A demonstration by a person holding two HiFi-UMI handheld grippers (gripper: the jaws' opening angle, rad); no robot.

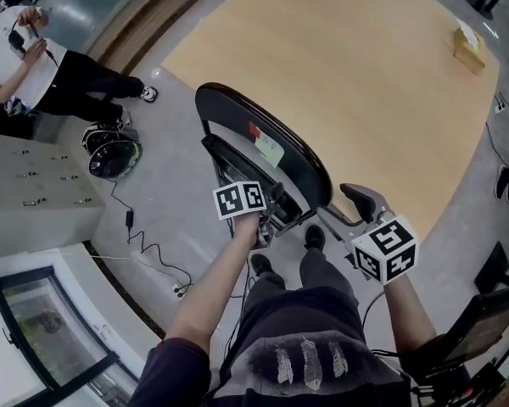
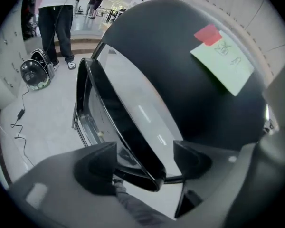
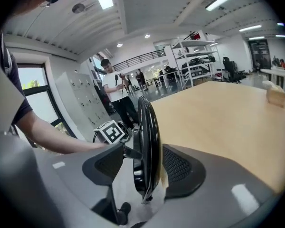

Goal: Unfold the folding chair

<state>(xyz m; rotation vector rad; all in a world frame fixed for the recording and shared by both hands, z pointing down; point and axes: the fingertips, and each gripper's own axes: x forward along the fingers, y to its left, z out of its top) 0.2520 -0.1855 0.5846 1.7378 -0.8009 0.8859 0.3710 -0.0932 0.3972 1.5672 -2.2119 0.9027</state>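
Note:
A folded black chair (image 1: 267, 138) stands upright on the grey floor in front of me, with a green note (image 2: 223, 63) and a red sticker (image 2: 207, 33) on its backrest. In the left gripper view my left gripper (image 2: 145, 163) stands open, and the glossy edge of the seat (image 2: 133, 127) runs between its jaws, with a small gap on the right side. My right gripper (image 3: 145, 167) is open around the backrest's rim (image 3: 147, 127), which I see edge-on. In the head view the left gripper (image 1: 267, 219) is at the chair's lower front and the right gripper (image 1: 356, 200) at its right side.
A person in a white shirt (image 1: 34, 62) stands at the far left, near a round black device (image 1: 112, 155) on the floor with a cable (image 1: 144, 244). Grey lockers (image 1: 30, 189) line the left. A wooden platform (image 1: 365, 75) lies behind the chair, with a small box (image 1: 469, 47) on it.

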